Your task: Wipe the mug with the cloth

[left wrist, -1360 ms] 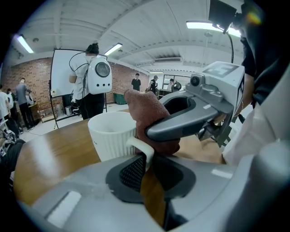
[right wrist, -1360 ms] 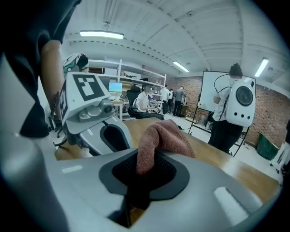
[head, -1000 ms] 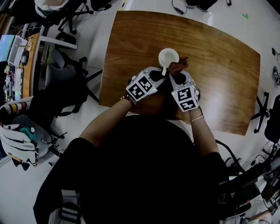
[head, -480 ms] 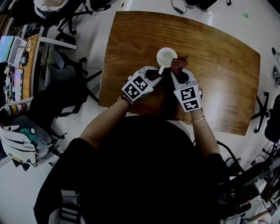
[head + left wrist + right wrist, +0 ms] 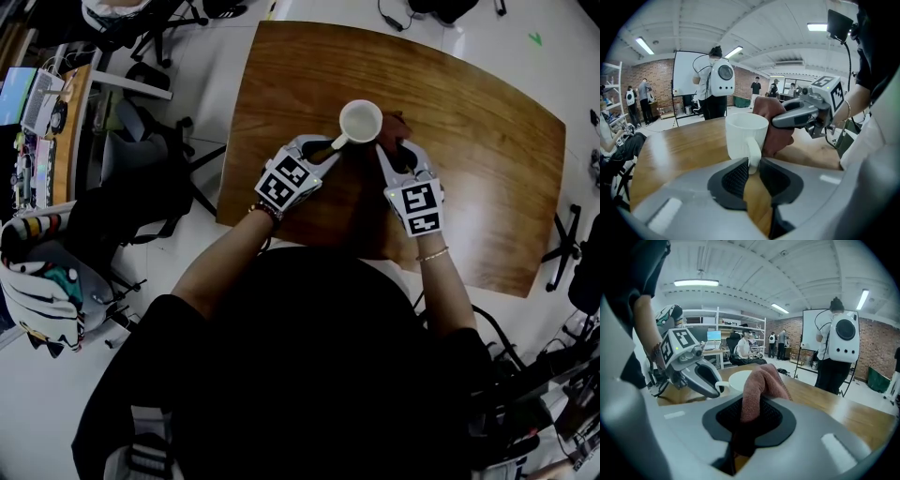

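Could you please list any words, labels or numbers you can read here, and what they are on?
None can be read.
The mug is plain white.
The marker cubes show only black-and-white square patterns.
The screen at the far left is too small to read.

Head view: steeply down from well above the table (image 5: 281, 112). Gripper views: tight behind own jaws, facing each other across the mug (image 5: 746, 136). Right gripper (image 5: 780, 122) just past it in one, left gripper (image 5: 715, 387) in the other.
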Available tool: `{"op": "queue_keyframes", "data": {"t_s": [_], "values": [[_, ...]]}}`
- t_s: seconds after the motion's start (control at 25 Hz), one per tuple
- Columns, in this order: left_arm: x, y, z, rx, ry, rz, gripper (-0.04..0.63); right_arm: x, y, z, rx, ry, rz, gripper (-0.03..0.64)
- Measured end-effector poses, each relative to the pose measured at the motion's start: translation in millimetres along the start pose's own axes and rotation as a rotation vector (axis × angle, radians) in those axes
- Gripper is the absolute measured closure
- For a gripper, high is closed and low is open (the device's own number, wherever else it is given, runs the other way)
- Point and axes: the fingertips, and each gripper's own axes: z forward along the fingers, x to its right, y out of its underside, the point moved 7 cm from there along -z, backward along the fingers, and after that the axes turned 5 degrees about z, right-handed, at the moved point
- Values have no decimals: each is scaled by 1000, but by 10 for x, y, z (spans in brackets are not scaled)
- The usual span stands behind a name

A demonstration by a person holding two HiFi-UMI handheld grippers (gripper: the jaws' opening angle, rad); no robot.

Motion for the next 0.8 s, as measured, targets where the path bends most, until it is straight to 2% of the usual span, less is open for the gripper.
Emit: {"op": "queue_keyframes", "data": {"t_s": [0.44, 0.56, 0.8], "values": [[-222, 2, -76, -11, -73, -64, 523, -7, 303, 317, -166, -37, 34, 559], [-250, 0, -86, -9, -88, -73, 526, 30, 262, 265, -143, -30, 55, 558], [-291, 15, -72, -4, -99, -83, 529, 337, 15, 85, -17, -4, 110, 558]]}}
